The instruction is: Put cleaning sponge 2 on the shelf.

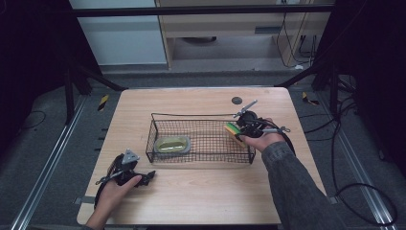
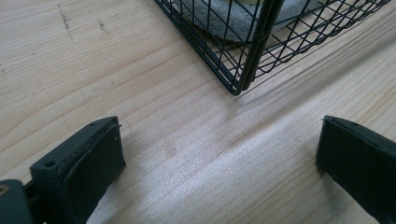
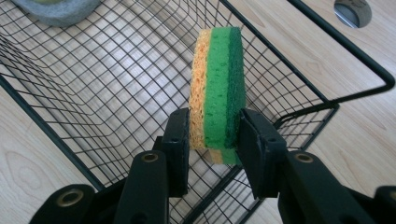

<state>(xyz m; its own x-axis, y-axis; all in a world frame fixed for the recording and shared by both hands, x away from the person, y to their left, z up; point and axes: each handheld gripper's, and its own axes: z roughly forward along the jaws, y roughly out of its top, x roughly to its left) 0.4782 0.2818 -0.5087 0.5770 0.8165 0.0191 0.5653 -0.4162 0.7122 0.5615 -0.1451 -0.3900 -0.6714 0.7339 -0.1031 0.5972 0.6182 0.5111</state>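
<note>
A black wire basket (image 1: 201, 158) stands in the middle of the wooden table. A grey and yellow-green sponge (image 1: 174, 144) lies in its left end. My right gripper (image 1: 238, 130) is shut on a green and yellow sponge (image 3: 218, 98) and holds it on edge above the basket's right end (image 3: 303, 112). My left gripper (image 1: 149, 176) rests low over the table in front of the basket's left corner (image 2: 239, 86), jaws wide apart with bare wood between them. The grey sponge (image 2: 233, 16) lies just behind that corner.
A round grey grommet (image 1: 237, 100) is set in the table (image 1: 191, 191) behind the basket, and it is also at the top right of the right gripper view (image 3: 353, 11). Cables trail over the floor to the right of the table.
</note>
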